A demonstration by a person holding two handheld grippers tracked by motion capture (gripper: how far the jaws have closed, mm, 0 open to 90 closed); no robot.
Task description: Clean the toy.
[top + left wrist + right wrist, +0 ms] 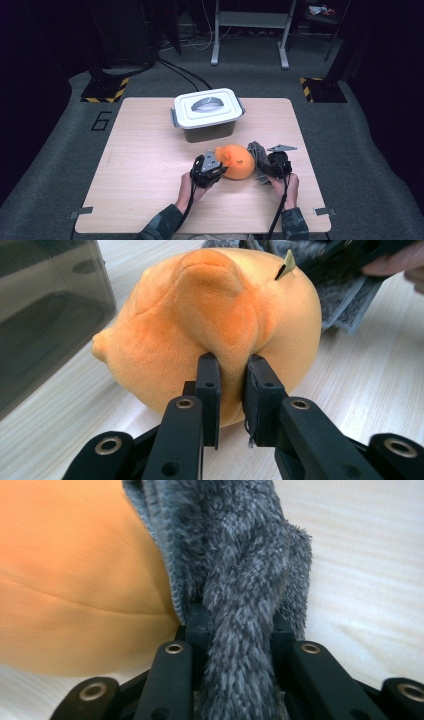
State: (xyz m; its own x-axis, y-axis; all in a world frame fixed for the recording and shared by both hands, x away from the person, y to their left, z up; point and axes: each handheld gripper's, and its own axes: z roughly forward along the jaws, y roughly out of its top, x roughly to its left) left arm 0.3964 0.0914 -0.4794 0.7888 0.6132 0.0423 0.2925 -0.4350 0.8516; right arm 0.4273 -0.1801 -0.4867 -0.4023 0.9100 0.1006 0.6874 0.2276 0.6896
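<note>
A: How is the plush (215,335) expected to handle?
B: Soft, light; best pinched at a raised fold. It lies mid-table, 6 o'clock of the box (207,114).
A: And the grippers?
B: A fold is pinched by the left gripper (231,385); the cloth (245,575), at 3 o'clock, is clamped by the right gripper (240,622).

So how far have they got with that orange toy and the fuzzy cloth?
Early, it seems. Done: both things are gripped. The left tool pinches a fold of the orange plush toy; the right tool is clamped on the grey fuzzy cloth, which lies against the toy. Left: the lidded box behind them is closed, and whether they go inside is only a guess.
</note>
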